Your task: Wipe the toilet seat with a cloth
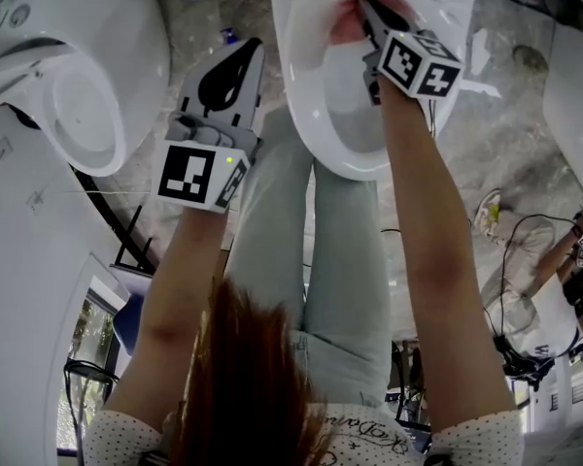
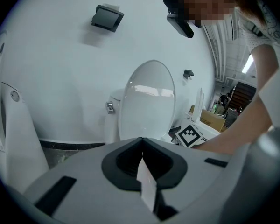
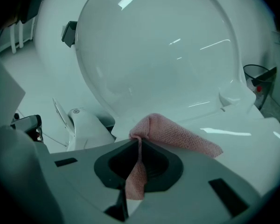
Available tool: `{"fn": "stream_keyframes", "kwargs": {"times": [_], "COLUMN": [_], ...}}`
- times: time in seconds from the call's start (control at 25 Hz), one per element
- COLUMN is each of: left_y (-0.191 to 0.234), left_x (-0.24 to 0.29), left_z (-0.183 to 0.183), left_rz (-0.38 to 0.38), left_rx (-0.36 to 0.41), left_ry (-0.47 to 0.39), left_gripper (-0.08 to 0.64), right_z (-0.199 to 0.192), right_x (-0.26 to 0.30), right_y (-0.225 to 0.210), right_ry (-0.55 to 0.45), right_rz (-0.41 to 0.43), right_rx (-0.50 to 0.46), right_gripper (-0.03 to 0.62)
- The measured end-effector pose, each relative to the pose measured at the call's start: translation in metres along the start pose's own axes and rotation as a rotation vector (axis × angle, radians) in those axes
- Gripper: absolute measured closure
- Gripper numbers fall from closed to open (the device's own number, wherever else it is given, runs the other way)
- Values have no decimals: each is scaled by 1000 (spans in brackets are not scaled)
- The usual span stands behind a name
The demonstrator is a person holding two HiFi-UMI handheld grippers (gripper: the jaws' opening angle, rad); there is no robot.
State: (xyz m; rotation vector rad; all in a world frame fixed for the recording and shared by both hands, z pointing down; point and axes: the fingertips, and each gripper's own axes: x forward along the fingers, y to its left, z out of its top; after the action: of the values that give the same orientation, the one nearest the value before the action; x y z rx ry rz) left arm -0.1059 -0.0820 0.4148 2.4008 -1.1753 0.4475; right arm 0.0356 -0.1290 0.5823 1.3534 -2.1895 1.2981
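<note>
Marble-look floor (image 1: 525,134), white toilets all round. Nearest, the left claw (image 1: 235,61) hangs clenched beside the bowl, off the job. Farther on, the right claw (image 3: 139,141) pinches a pink cloth (image 3: 177,132) by one fold. The cloth lies at the back of the toilet seat (image 1: 311,115), under the raised lid (image 3: 154,55). Likely trouble: that thin pinch slipping loose on a dragged stroke, or hard plastic scraping the seat.
</note>
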Motion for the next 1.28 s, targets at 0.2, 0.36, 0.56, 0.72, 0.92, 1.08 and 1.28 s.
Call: {"fn": "stream_keyframes", "kwargs": {"times": [0.2,0.36,0.56,0.72,0.92,1.08,1.28], "left_y": [0,-2,-4,-7,-18,-34,-51], "left_x": [-2,-1,-1,-2,-6,-15,-31], "left_z": [-3,-4,-3,2,16,43,86], "left_rz": [3,0,-3,-2,-2,-7,-1], "left_rx": [2,2,11,17,18,28,48], "left_ry": [10,8,-1,-11,-26,-57,-91], "left_gripper": [555,555,555,555,557,555,555], "right_z": [6,7,8,12,20,36,58], "right_x": [-11,-17,-21,-28,-54,-86,-133], "right_y": [-17,-27,-35,-43,-37,-17,24], "right_ry": [8,5,-9,3,-9,-65,-113], "right_rz": [-24,-41,-56,-120,-133,-109,-76], "right_rx": [-25,-31,-14,-31,-79,-65,-83], "right_gripper": [557,557,557,554,554,554,554]}}
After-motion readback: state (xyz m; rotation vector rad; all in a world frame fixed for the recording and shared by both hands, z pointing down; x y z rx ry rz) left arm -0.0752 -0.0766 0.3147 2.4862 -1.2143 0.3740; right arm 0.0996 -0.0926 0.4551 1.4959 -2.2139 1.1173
